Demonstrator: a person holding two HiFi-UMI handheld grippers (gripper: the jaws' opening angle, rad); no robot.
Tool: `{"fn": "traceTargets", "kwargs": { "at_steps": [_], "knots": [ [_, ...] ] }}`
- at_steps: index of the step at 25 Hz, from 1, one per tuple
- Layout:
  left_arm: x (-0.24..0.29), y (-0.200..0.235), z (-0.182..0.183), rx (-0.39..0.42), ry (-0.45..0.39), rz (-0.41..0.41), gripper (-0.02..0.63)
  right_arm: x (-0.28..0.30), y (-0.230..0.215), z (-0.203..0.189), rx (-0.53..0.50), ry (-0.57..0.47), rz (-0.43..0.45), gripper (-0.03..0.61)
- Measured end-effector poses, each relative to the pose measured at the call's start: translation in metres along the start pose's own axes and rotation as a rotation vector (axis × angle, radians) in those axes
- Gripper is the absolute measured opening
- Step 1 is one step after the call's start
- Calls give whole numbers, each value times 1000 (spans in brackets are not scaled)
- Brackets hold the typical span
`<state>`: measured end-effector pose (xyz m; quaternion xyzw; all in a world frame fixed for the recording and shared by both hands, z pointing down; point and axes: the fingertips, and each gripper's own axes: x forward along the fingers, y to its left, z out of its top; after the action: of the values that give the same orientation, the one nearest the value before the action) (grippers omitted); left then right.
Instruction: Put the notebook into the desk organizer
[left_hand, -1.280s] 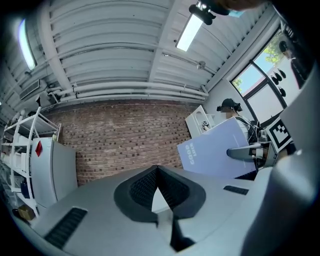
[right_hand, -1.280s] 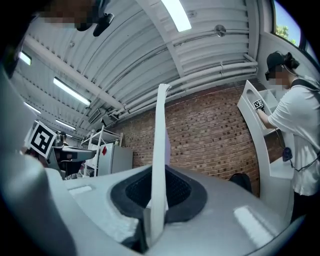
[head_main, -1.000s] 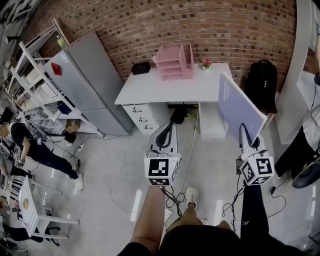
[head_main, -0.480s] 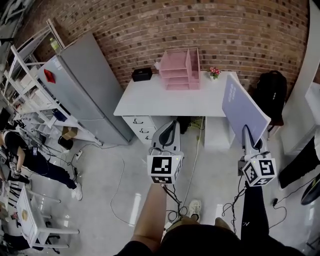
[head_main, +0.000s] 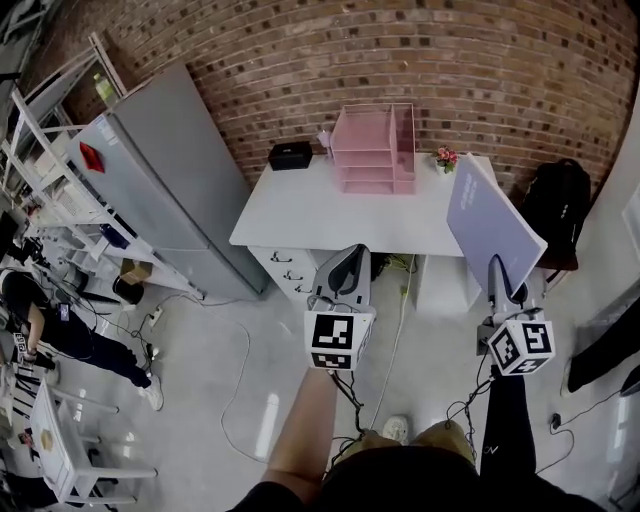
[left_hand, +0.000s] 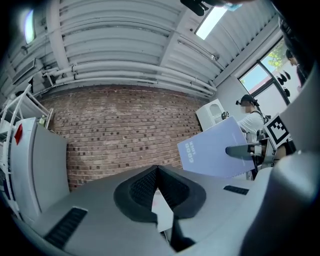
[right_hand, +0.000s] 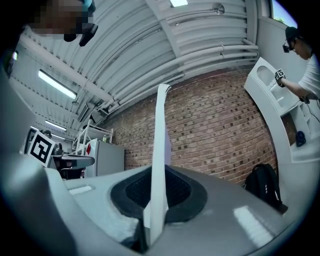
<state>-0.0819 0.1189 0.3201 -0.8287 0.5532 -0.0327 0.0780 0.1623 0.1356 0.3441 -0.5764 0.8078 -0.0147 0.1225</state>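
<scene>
The pink desk organizer (head_main: 372, 148) stands at the back of the white desk (head_main: 330, 215), against the brick wall. My right gripper (head_main: 497, 264) is shut on the lower edge of the lavender notebook (head_main: 492, 225), which stands tilted in the air before the desk's right end. In the right gripper view the notebook (right_hand: 161, 150) shows edge-on, rising from between the pads. In the left gripper view the notebook's cover (left_hand: 212, 150) faces me at the right. My left gripper (head_main: 346, 254) hovers before the desk's front edge, shut with nothing in it.
A black box (head_main: 290, 155) and a small flower pot (head_main: 446, 158) also sit on the desk, with drawers (head_main: 290, 265) beneath. A grey cabinet (head_main: 170, 180) stands left, a black backpack (head_main: 565, 200) right. Cables (head_main: 380, 370) trail on the floor. A person (head_main: 60, 320) stands far left.
The desk and organizer have drawn nearer and shifted right in the head view. Both grippers keep their pose, the notebook still held upright in the right one.
</scene>
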Motion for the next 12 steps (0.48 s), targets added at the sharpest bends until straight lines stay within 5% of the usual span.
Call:
{"fn": "traceTargets", "kwargs": {
  "at_steps": [12],
  "knots": [
    [43,47,-24,-7,29,57,8,76,-14,-28,80,15,-4,29]
  ]
}}
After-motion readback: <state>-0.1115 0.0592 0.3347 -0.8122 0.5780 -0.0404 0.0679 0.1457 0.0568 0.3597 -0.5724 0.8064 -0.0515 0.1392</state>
